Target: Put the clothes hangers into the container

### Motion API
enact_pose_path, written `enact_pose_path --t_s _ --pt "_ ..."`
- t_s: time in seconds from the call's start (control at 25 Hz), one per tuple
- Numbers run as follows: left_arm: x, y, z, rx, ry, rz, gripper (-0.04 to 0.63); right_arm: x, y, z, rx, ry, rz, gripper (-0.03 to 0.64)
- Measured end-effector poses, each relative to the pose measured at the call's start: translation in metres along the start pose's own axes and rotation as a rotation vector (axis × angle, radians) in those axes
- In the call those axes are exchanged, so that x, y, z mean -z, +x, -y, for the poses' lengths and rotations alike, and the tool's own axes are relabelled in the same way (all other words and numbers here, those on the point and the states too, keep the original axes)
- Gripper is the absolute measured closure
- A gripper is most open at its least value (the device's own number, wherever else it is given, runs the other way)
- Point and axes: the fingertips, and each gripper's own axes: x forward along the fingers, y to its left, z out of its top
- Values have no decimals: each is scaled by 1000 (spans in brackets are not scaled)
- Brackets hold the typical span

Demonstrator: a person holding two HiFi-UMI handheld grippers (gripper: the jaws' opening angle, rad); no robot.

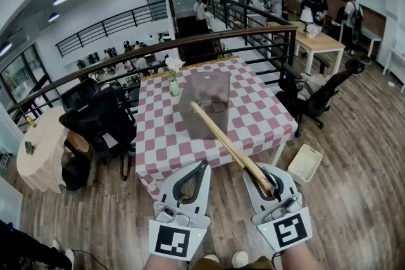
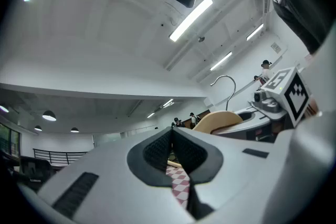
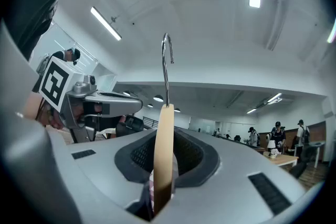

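Head view: gripping wooden hanger (image 1: 228, 145) by near end in right tool (image 1: 268, 185); far end aimed at dark container (image 1: 205, 101) on checked desk (image 1: 266, 117); left tool (image 1: 201, 169) alongside, idle.
Left gripper view: pinched together, nothing held.
Right gripper view: clamped on hanger wood, hook (image 3: 166, 60) upright.
Step, judged: carrying to container. Next: reach forward, lower in, release.

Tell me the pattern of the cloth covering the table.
Pink-and-white checkered tablecloth, clearest in the head view.
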Motion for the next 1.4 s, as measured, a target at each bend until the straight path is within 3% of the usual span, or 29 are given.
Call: enact_pose_path --t_s 0.32,0.56,1.4 --pt "-9 11 23 -8 22 6 586 -1 -11 15 -24 -18 14 551" --pt "-7 12 25 -54 -4 0 586 0 -13 18 -30 -24 22 551" --pt "-21 15 41 -73 1 13 587 -3 -30 34 -38 20 43 551"
